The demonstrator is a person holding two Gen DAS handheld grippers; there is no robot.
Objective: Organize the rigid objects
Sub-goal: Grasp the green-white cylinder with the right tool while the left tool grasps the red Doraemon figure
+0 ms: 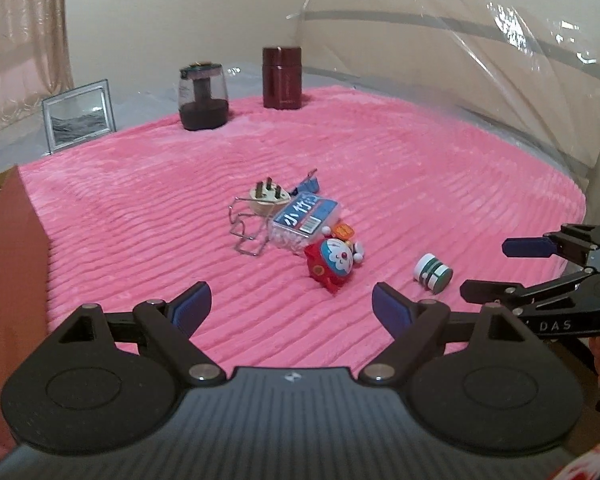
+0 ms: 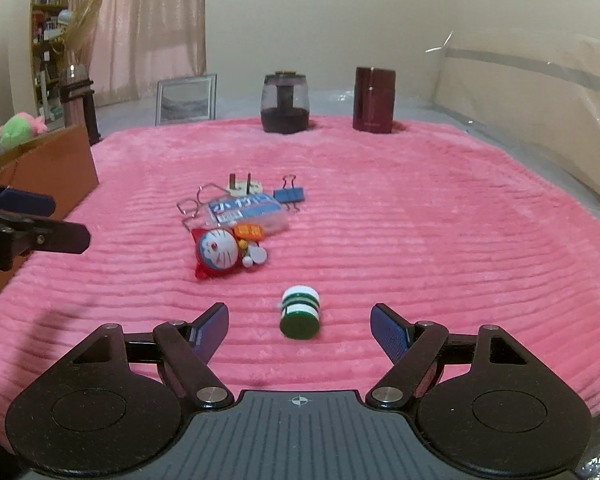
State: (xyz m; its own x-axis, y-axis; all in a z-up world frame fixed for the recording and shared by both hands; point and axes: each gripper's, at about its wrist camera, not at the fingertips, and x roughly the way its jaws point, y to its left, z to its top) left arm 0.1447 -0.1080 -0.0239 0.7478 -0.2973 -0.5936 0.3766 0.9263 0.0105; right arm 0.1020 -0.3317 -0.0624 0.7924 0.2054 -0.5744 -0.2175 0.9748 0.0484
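Lying ahead of right tool (image 2: 299,322) (open): green-white spool (image 2: 300,312)

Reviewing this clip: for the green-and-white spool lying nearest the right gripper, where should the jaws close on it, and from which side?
Grip the green-and-white spool across its ribbed round sides. It lies tipped over, apart from the other items, its green end cap facing the right gripper, whose open jaws already straddle it. Probably best to come straight forward and down from the near side, with one finger on each flank.

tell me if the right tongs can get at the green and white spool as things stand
Probably yes: the right tongs stand open with the green and white spool lying on its side straight ahead between the fingers, alone on the pink blanket, nothing in the way.
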